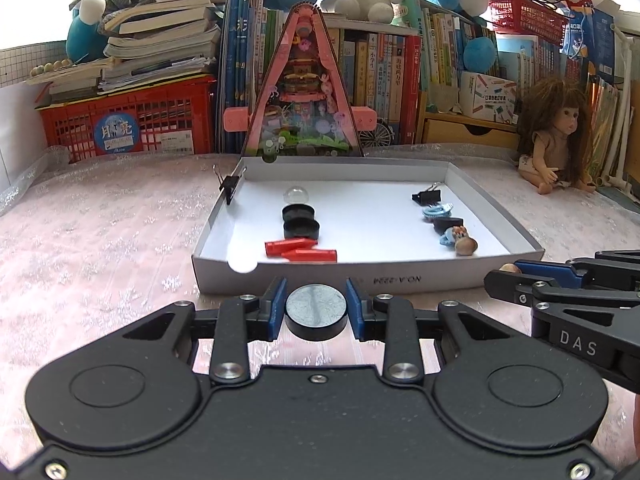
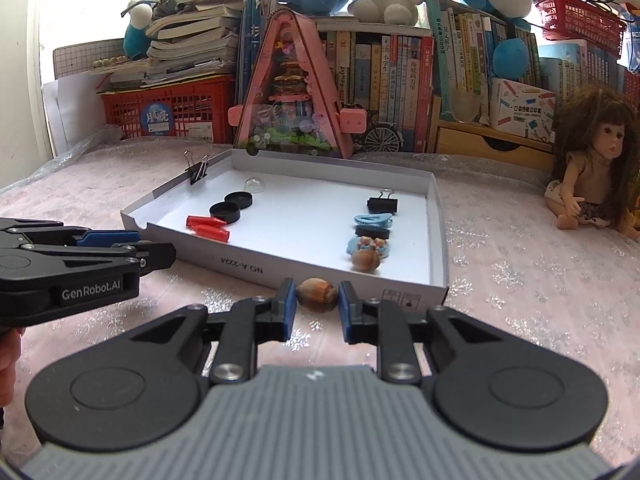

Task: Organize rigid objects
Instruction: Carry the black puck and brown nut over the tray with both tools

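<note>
With the left gripper (image 1: 316, 309) clamped on a black disc (image 1: 316, 311) and the right gripper (image 2: 317, 295) clamped on a nut (image 2: 317, 294) — both just short of the white tray (image 1: 400, 278) — either rounded piece could squirt from its pads or catch the tray's near wall.

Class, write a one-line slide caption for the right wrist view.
Right hand-held gripper grips a brown nut before the white tray.

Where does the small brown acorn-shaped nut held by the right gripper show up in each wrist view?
Left wrist view: the brown acorn-shaped nut peeks out at the right edge, at the right gripper's tip.
Right wrist view: bottom centre, clamped between the blue pads.
Shared landmark: the shallow white cardboard tray, just behind it.
</note>
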Available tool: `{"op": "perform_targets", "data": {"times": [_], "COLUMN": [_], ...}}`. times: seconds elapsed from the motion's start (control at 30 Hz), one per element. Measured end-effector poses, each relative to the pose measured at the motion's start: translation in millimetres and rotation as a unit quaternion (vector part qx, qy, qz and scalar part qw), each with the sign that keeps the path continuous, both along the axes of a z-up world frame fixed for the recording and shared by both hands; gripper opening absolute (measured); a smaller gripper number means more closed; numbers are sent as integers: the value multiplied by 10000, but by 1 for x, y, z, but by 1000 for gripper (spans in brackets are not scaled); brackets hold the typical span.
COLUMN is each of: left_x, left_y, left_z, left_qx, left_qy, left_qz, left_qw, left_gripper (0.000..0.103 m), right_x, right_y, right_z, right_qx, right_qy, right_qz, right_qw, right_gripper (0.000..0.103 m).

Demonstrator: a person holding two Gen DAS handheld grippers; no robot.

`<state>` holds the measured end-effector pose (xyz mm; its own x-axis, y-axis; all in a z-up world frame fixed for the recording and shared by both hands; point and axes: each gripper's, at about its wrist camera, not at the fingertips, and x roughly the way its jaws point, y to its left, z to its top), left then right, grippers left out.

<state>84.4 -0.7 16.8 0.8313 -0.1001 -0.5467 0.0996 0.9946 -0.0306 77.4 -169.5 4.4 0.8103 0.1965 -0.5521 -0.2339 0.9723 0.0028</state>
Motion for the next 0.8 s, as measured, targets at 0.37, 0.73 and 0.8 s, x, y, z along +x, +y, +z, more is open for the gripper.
{"op": "perform_targets", "data": {"times": [0.37,0.73,0.8], "left_x": [28,58,65], "left_y": [2,-2,-5], "left_z": [8,11,10], "left_qx": [-112,-126,-65], "left_qy": [26,101,70], "left_qz": [123,121,154], "left_qw": [9999,9998,9998], "left_gripper": [30,30,30], "right_x": [24,48,55], "right_y": [-8,-9,-7], "right_z": [5,1,1], "right_qx": [160,252,255], "right_qy": [1,130,150], "right_qz": [-209,-294,-282], "right_qw": [9997,9992,9992], "right_gripper": [27,27,27]}}
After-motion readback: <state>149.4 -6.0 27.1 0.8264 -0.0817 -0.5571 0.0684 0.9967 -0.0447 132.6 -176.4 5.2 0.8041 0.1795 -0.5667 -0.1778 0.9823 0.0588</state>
